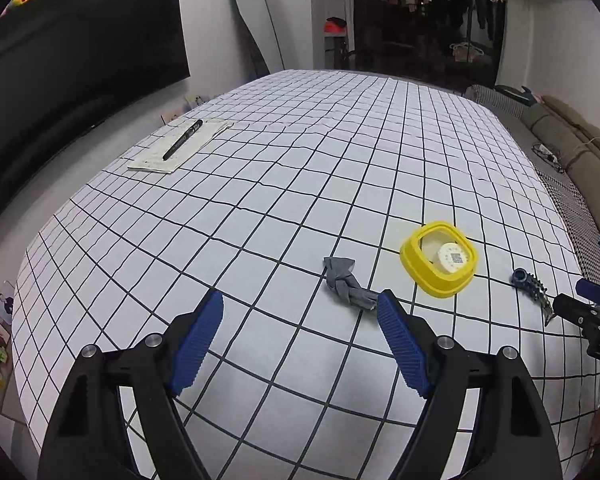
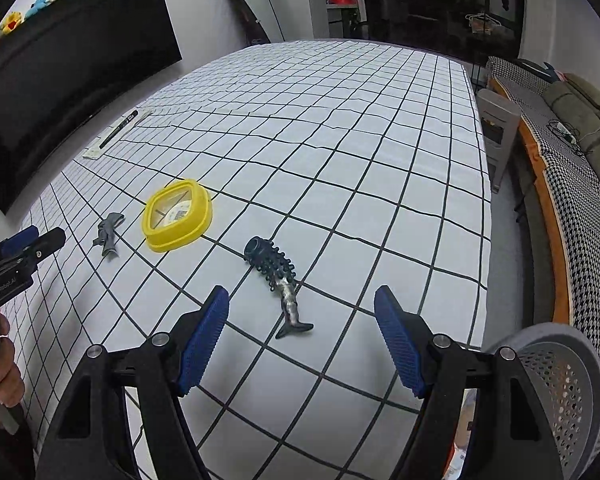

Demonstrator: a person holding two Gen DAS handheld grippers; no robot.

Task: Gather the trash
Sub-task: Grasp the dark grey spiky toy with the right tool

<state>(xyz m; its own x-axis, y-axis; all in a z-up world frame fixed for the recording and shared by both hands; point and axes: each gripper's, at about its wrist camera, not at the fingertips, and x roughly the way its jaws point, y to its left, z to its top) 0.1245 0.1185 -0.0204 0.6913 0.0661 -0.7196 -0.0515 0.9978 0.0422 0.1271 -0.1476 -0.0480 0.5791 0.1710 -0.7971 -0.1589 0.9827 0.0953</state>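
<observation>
**Two open grippers over a checked table with small things to pick up**

Left wrist view: The left gripper [image 1: 300, 306] has its two blue fingers [image 1: 198, 344] spread wide, with nothing between them but the checked cloth [image 1: 260, 168] on the table. A small grey knotted rag [image 1: 348, 282] lies just ahead of the gripper, and one end of it sits right beside the tip of the right-hand finger. I cannot tell if they touch. A little farther ahead and to the right sits a yellow dish [image 1: 438, 258] with a round white thing inside it. More to the right lies a dark bumpy toy fish [image 1: 530, 286], near the tip of the right gripper [image 1: 576, 300], which pokes in from the right edge. Far ahead and to the left, a black pen [image 1: 183, 139] lies on some white paper [image 1: 172, 150].

Right wrist view: The right gripper [image 2: 302, 304] is also wide open and holds nothing. The toy fish [image 2: 280, 280] lies flat on the cloth just ahead of it, between the lines of the two fingers, with its tail pointing back toward the gripper. It touches neither finger. The yellow dish [image 2: 178, 216] is ahead and to the left, and the grey rag [image 2: 109, 234] lies just beyond it, more to the left. The left gripper [image 2: 36, 242] comes in at the left edge, with a hand [image 2: 0, 354] on its handle. A grey basket with holes [image 2: 560, 384] sits close by on the right, off the table edge.
</observation>
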